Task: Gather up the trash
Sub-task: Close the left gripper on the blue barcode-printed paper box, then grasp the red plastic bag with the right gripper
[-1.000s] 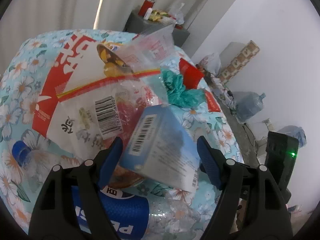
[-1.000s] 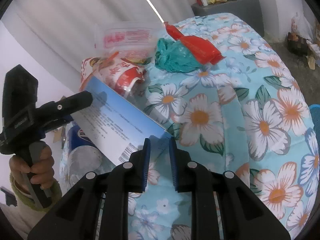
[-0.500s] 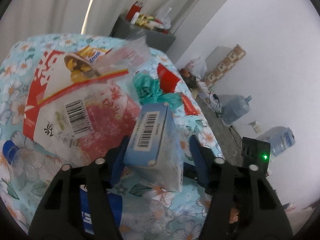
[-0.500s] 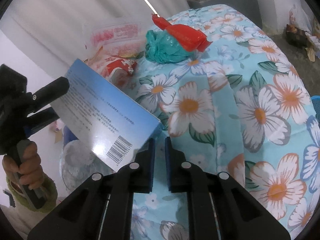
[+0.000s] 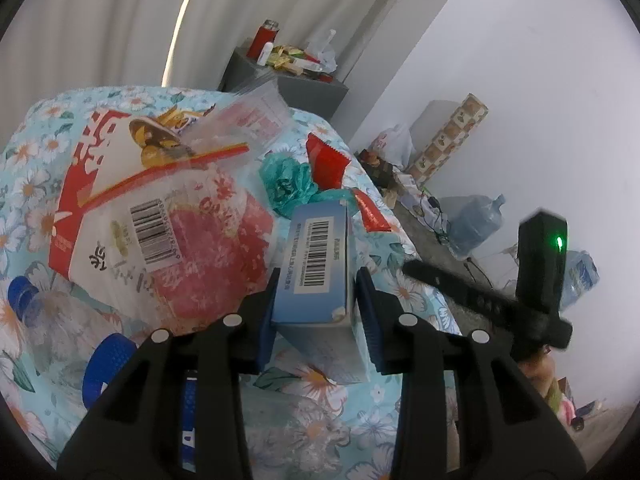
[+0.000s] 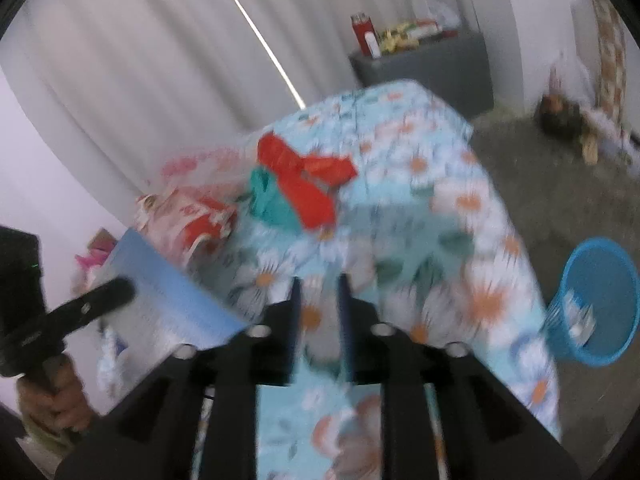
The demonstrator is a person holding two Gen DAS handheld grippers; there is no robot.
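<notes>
My left gripper [image 5: 316, 300] is shut on a blue carton box [image 5: 318, 268] with a barcode and holds it above the floral table [image 5: 32, 184]. The box also shows in the right wrist view [image 6: 168, 304]. My right gripper [image 6: 320, 300] is slightly open, empty and blurred, to the right of the box and apart from it. On the table lie a red-and-white snack bag [image 5: 160, 216], a clear zip bag [image 5: 248, 120], a teal crumpled bag [image 5: 288, 188], red wrappers [image 5: 326, 158] and plastic bottles [image 5: 104, 364]. A blue waste basket [image 6: 592, 304] stands on the floor at the right.
A grey cabinet [image 5: 308, 88] with a red flask and small items stands behind the table. Water jugs [image 5: 476, 220], bags and a patterned box lie on the floor by the white wall. Curtains hang behind.
My left gripper closed on the blue box and lifted it upright. My right gripper let go of the box, opened slightly and pulled back and up, bringing the blue basket into view.
</notes>
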